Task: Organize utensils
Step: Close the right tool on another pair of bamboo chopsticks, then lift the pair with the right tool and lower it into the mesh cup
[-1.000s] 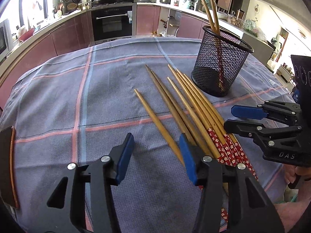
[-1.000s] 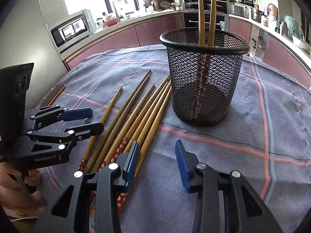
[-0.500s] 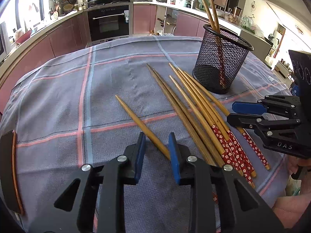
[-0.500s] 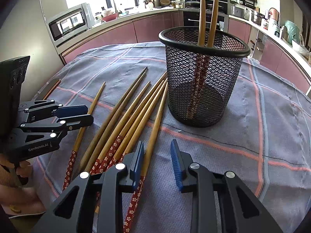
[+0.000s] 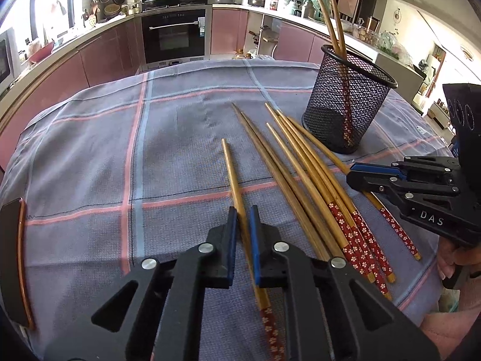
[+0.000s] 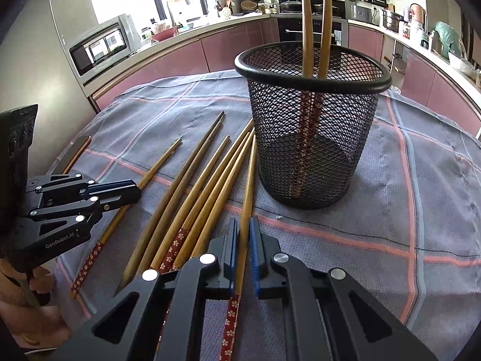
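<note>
Several bamboo chopsticks (image 5: 300, 177) with red flowered ends lie fanned on the checked cloth beside a black mesh cup (image 5: 345, 114), which holds two upright chopsticks (image 5: 333, 21). In the left wrist view my left gripper (image 5: 243, 213) is shut on the leftmost chopstick (image 5: 231, 171), apart from the bundle. My right gripper (image 5: 350, 176) pinches the rightmost one at the right. In the right wrist view that right gripper (image 6: 243, 224) is shut on the chopstick (image 6: 249, 180) nearest the mesh cup (image 6: 312, 138). The left gripper (image 6: 139, 192) shows at the left.
A dark phone (image 5: 12, 261) lies at the table's left edge. The cloth (image 5: 90, 156) covers a round table, with pink kitchen cabinets (image 5: 105, 57) and an oven (image 5: 174, 36) behind. A hand (image 6: 33, 310) holds the left gripper's handle.
Both grippers' jaws have gone from wide apart to shut, each onto one chopstick. The leftmost chopstick has swung to point more straight away from me.
</note>
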`<act>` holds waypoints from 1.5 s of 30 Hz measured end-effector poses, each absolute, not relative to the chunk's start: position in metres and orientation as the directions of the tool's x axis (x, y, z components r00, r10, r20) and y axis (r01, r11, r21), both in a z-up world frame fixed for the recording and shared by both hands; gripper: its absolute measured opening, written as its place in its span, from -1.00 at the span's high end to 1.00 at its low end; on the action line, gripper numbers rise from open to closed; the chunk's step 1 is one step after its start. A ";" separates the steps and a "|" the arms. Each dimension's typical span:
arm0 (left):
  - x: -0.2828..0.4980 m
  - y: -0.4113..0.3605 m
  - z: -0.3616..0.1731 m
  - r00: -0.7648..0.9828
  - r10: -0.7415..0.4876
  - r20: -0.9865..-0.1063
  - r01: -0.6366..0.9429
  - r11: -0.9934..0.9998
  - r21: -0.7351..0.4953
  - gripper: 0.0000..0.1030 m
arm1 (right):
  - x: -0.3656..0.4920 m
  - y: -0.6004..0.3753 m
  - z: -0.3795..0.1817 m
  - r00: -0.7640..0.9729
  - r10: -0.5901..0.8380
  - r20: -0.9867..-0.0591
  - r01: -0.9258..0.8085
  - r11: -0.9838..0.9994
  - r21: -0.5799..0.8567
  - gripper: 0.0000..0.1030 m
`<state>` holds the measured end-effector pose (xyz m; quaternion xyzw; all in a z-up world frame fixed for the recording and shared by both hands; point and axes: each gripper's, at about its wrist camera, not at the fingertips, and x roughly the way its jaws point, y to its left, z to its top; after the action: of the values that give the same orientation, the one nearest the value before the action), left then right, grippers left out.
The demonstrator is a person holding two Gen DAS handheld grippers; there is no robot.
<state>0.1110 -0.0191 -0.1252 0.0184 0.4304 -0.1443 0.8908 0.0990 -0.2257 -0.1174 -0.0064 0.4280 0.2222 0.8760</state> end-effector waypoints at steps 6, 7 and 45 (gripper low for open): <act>0.100 -0.022 -0.118 0.591 -0.293 -0.752 0.309 0.943 -0.124 0.86 | 0.092 -0.228 -0.106 0.549 0.418 -0.724 -0.425 0.885 0.189 0.89; 0.098 -0.024 -0.116 0.591 -0.304 -0.747 0.323 0.938 -0.126 0.86 | 0.091 -0.226 -0.105 0.544 0.425 -0.724 -0.436 0.880 0.189 0.89; 0.103 -0.024 -0.094 0.573 -0.378 -0.727 0.367 0.912 -0.185 0.86 | 0.079 -0.233 -0.078 0.552 0.492 -0.673 -0.495 0.843 0.210 0.89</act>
<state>0.1034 -0.0242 -0.0943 -0.0066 0.4113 -0.2102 0.8869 0.0793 -0.2333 -0.0783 -0.0019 0.3815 0.2801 0.8809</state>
